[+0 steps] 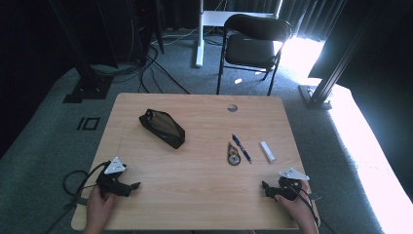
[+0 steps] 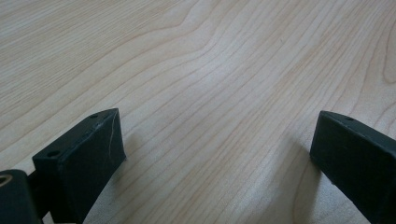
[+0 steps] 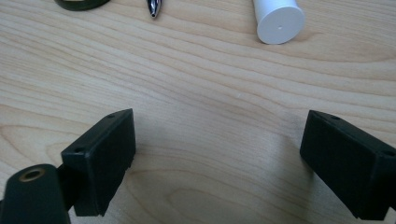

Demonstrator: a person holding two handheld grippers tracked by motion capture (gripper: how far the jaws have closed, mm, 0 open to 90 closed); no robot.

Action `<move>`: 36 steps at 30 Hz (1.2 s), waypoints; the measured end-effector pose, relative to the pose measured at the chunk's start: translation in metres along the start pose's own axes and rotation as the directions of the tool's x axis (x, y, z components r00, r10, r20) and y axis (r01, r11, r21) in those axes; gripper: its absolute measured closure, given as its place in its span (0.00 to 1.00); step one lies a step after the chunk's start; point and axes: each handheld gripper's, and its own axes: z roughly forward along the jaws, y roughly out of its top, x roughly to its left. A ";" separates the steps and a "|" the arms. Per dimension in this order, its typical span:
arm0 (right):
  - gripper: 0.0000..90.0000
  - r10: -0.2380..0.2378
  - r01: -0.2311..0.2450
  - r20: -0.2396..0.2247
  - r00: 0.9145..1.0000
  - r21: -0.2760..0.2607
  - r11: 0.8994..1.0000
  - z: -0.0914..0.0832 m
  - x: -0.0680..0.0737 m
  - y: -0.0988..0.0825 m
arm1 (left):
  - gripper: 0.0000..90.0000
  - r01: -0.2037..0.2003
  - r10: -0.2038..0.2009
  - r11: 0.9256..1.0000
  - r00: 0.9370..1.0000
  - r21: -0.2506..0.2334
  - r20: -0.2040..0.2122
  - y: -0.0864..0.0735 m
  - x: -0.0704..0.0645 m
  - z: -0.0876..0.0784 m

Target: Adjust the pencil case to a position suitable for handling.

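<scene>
Pen (image 1: 241, 148): lies flat on the table (image 1: 195, 180), between the round tape-like item (image 1: 234, 155) just to its left and the white tube (image 1: 267, 151) to its right, apart from both. Well beyond the pen to the left lies the black pouch (image 1: 162, 128).

Hidden / cut off: in the right gripper view the pen (image 3: 153, 8) shows as a metal tip only, rest cut by the top edge. White tube (image 3: 278, 20) shows its round end, body cut off. The dark round item (image 3: 81, 3) is a sliver at the top edge; can't tell what it is. In the high view it's small, detail unclear.

View differences: the high view gives the pouch and a chair (image 1: 253, 44) beyond the table. The left gripper view has bare wood between its jaws.

Count: 1 pen, 1 tube, 1 round item, 1 pouch, 2 grippers.

Right gripper (image 1: 269, 189): near the pen, on the person's side, jaws spread wide, nothing between, resting at the table. Left gripper (image 1: 131, 186): well apart from the pen, near the table's left edge, jaws likewise released, gripping nothing.
</scene>
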 end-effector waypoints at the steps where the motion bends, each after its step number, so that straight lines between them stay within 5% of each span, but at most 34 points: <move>1: 0.11 0.000 0.000 0.000 1.000 0.000 1.000 0.000 0.000 0.000 | 0.03 0.000 0.000 1.000 1.000 0.000 0.000 0.000 0.000 0.000; 18: 0.11 0.039 -0.040 -0.010 0.999 -0.019 0.999 0.001 0.015 0.007 | 0.03 -0.001 0.001 1.000 1.000 0.000 0.000 0.000 0.000 0.000; 36: 0.14 -0.046 0.038 -0.106 0.993 -0.080 0.996 0.012 0.058 0.052 | 0.03 -0.001 0.001 1.000 1.000 -0.001 0.003 0.000 0.000 0.000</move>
